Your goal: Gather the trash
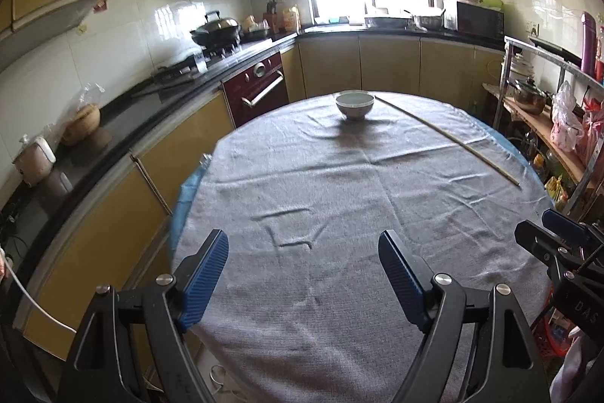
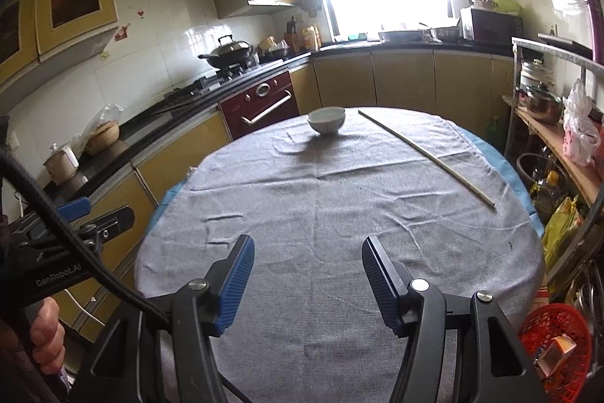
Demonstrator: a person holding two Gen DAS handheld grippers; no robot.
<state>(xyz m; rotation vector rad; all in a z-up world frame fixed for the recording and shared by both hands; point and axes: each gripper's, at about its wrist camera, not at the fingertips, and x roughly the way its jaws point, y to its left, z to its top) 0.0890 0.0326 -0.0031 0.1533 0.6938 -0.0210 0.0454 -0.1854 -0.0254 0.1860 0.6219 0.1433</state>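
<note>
A round table [image 1: 339,206] is covered with a gray cloth [image 2: 332,214]. A bit of blue is seen under the cloth at its edges. Far across the table, a white bowl [image 1: 355,105] is set on the cloth. A long thin stick [image 1: 449,138] is laid to the right of the bowl, close to it at the far end and slanting away toward the right edge. The stick and the bowl are not touching.

The left gripper [image 1: 304,257] is held over the near part of the table. Its jaws are wide apart, and nothing is between them. The right gripper [image 2: 307,263] is held beside it, also over the near part. Its jaws are apart too, a bit less wide, and nothing is held. Both are well away from the bowl and the stick.

A hand [image 2: 47,338] is seen on the left gripper's handle in the right view.

A red basket [image 2: 558,346] is seen low down to the right of the table. A stove with a black pot [image 1: 217,29] is seen at the back left.
</note>
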